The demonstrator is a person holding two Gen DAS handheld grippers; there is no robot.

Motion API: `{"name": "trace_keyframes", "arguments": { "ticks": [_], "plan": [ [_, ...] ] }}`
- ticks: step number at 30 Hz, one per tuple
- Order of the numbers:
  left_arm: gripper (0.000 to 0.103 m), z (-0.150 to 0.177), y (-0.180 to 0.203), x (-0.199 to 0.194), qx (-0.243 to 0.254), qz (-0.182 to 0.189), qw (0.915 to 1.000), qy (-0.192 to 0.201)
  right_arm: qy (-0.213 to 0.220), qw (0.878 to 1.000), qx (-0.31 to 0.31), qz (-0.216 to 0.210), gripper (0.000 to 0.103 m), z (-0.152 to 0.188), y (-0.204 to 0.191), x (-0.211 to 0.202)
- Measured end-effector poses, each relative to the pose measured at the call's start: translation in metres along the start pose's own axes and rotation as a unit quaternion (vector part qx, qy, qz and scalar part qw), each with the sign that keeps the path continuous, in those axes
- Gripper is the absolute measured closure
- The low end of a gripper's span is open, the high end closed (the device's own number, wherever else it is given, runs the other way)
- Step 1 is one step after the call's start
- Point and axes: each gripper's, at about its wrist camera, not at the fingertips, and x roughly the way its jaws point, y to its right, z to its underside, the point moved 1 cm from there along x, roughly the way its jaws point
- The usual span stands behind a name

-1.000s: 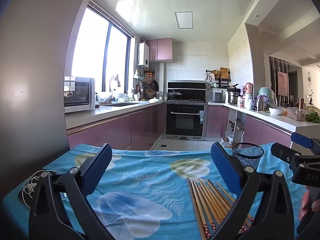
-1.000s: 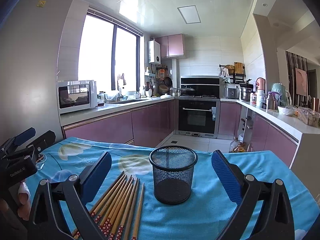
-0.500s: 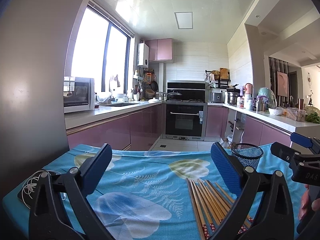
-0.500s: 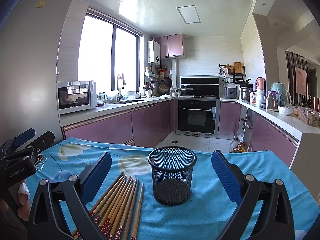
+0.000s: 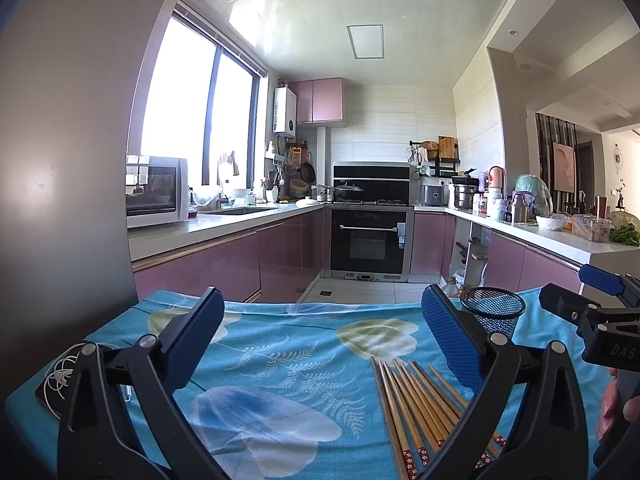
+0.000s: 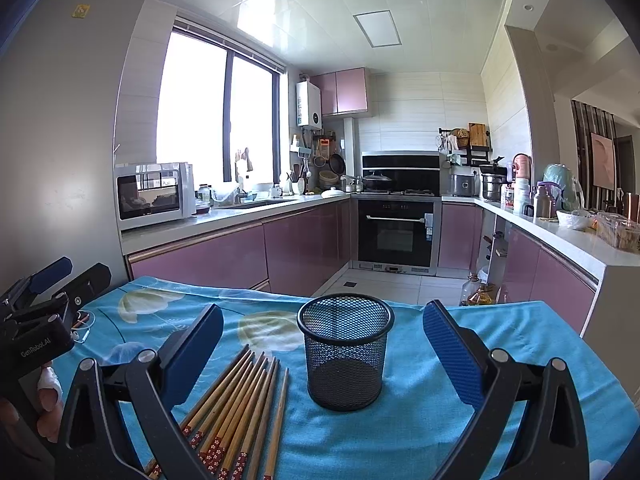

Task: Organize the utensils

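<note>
At the far left of the table, a white cable lies coiled on a dark flat thing at the cloth's edge. The left gripper hangs over the cloth just to the right of that, its blue pads spread wide with nothing between them; under the gap is only the blue flowered cloth. From the right wrist view the same gripper shows at the left edge, held by a hand with a white wrap on one finger. Next come the chopsticks, a bundle of brown sticks lying flat and side by side on the cloth, their red patterned ends toward the camera and their tips pointing away toward the cup. They lie partly under the left gripper's right finger, and in the right wrist view they run under the right gripper's left finger. Just right of the sticks, apart from them, stands the mesh cup, black, upright and with nothing visible in it. The right gripper is also wide open and holds nothing; the cup stands on the cloth between its fingers and beyond them, touching neither. In the left wrist view a second hand grips its handle at the right edge. Behind the table runs a kitchen with pink cabinets.
</note>
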Motion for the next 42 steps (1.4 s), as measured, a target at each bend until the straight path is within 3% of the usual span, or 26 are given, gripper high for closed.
{"name": "trace_keyframes", "arguments": {
  "ticks": [42],
  "plan": [
    [0.006,-0.0014,0.0004,0.0008,0.001,-0.003,1.0,0.001,-0.001,1.0,0.005,-0.004,0.006,0.0008,0.0005,-0.002]
  ]
}}
